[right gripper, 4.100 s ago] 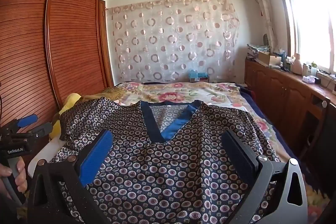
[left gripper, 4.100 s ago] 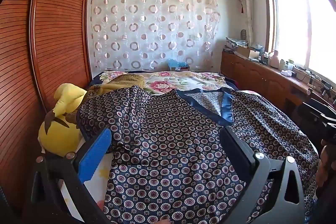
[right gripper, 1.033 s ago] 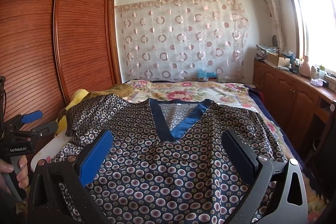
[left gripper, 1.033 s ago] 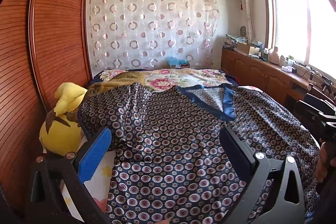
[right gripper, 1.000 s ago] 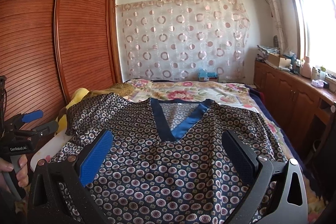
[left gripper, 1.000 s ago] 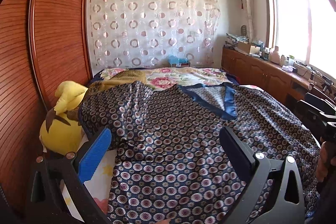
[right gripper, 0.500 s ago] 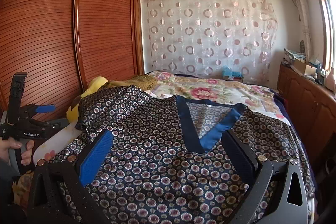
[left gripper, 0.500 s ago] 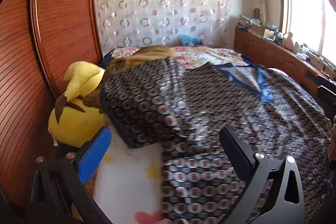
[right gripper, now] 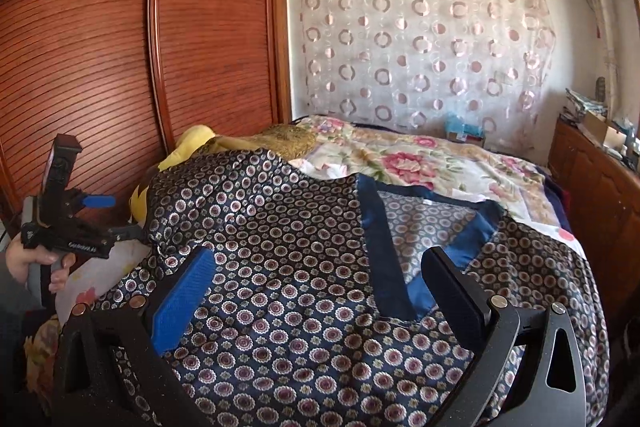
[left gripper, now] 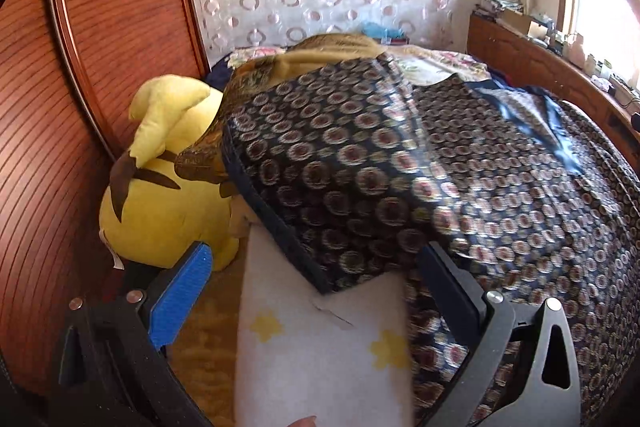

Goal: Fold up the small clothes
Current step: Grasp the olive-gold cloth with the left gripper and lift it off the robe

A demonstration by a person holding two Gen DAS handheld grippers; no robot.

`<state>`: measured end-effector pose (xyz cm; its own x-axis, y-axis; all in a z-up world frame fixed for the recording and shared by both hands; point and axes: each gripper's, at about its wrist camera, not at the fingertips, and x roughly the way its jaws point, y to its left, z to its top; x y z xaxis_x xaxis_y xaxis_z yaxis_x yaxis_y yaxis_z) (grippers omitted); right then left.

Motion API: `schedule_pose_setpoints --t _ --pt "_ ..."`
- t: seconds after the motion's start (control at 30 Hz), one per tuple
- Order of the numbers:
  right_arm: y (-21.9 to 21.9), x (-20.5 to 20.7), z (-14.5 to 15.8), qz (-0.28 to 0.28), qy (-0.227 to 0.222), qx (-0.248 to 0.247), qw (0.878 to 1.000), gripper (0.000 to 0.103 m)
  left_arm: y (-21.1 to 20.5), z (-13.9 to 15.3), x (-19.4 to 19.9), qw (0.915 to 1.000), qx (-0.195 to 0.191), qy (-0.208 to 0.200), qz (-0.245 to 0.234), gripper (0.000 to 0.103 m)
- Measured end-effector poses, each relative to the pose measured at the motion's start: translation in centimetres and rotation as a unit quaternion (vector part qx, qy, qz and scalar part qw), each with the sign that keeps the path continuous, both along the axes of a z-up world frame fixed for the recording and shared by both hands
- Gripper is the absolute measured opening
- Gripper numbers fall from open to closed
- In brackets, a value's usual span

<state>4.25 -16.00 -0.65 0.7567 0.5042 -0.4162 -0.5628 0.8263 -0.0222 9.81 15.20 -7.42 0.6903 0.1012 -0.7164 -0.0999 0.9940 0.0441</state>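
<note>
A dark blue top with a circle print (right gripper: 304,267) lies spread on the bed, its blue V-neck (right gripper: 384,251) facing me. Its left sleeve (left gripper: 328,171) fills the middle of the left wrist view, with its hem edge between the fingers. My left gripper (left gripper: 316,275) is open and empty, just in front of that sleeve; it also shows at the left of the right wrist view (right gripper: 120,227). My right gripper (right gripper: 320,283) is open and empty above the top's chest.
A yellow plush toy (left gripper: 168,183) leans by the wooden wardrobe (right gripper: 120,59) at the bed's left edge. A white star-print sheet (left gripper: 320,347) lies under the sleeve. A floral bedspread (right gripper: 420,159) covers the far bed. A wooden cabinet (right gripper: 592,179) stands right.
My left gripper has moved left and forward toward the sleeve and plush toy. My right gripper has turned left, so the wardrobe fills more of its view. Both stay open.
</note>
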Motion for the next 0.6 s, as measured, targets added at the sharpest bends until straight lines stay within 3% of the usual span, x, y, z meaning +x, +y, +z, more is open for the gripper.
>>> schedule_pose_setpoints --t 0.17,0.27,0.4,0.5,0.6 --pt "0.9 1.3 0.1 0.013 0.015 -0.003 1.0 0.102 2.5 -1.2 1.4 0.9983 -0.052 0.023 0.01 0.102" --pt "1.9 1.7 -0.2 0.025 0.023 -0.017 0.999 0.102 3.0 -1.4 1.9 0.9955 -0.09 0.029 -0.008 0.089" --pt "3.6 2.7 -1.6 0.053 0.054 -0.058 0.995 0.101 2.9 -1.6 3.0 0.9951 -0.091 0.034 -0.018 0.073" --pt "4.6 3.2 -2.8 0.076 0.089 -0.072 0.991 0.099 3.5 -2.1 3.9 0.9939 -0.101 0.042 -0.01 0.068" --pt "5.1 3.2 -2.9 0.086 0.097 -0.081 0.988 0.099 4.0 -2.2 4.1 0.9944 -0.098 0.041 -0.002 0.064"
